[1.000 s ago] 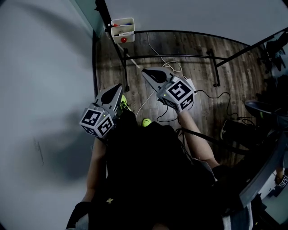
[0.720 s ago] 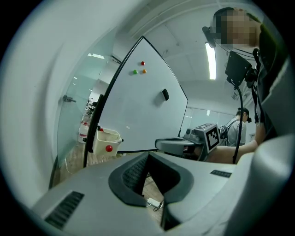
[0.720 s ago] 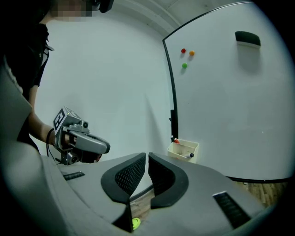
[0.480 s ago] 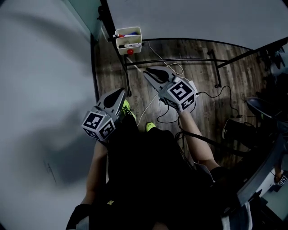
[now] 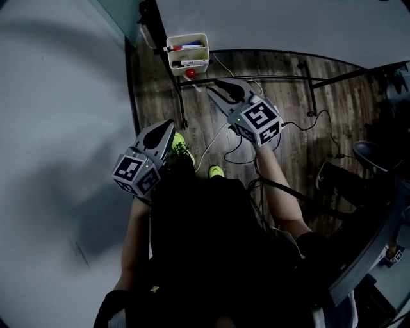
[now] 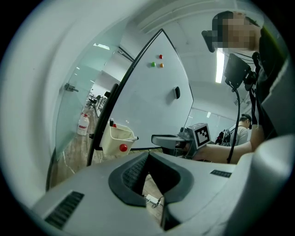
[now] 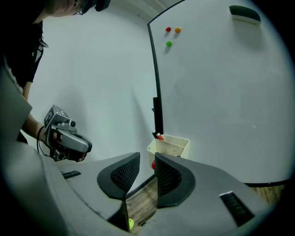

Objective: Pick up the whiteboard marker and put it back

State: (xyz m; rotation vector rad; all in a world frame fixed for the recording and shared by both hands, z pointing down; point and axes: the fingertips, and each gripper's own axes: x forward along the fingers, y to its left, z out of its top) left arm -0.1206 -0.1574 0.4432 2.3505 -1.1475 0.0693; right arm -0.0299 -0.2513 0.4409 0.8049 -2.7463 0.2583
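Observation:
A cream marker tray (image 5: pixel 188 56) hangs on the whiteboard stand with whiteboard markers (image 5: pixel 187 46) lying in it. In the right gripper view a red-capped marker (image 7: pixel 159 136) sticks up from the tray (image 7: pixel 171 147). My right gripper (image 5: pixel 215 88) hovers just right of and below the tray. Its jaws have just been opening, and nothing is between them (image 7: pixel 147 162). My left gripper (image 5: pixel 169 124) hangs lower, left of the right one, over the floor. Its tips (image 6: pixel 148 156) meet with nothing held. The left gripper view shows the tray (image 6: pixel 115 139) ahead.
The whiteboard (image 7: pixel 221 92) carries coloured magnets (image 7: pixel 171 33) and an eraser (image 7: pixel 244 14). A red ball-like knob (image 5: pixel 190 73) sits under the tray. Black stand legs (image 5: pixel 269 79) and cables (image 5: pixel 230 150) cross the wood floor. A bottle (image 6: pixel 83 124) stands by the glass wall.
Both grippers have moved forward towards the whiteboard, and the right one is now close beside the tray. The right jaws have parted. The tray sits larger in the head view.

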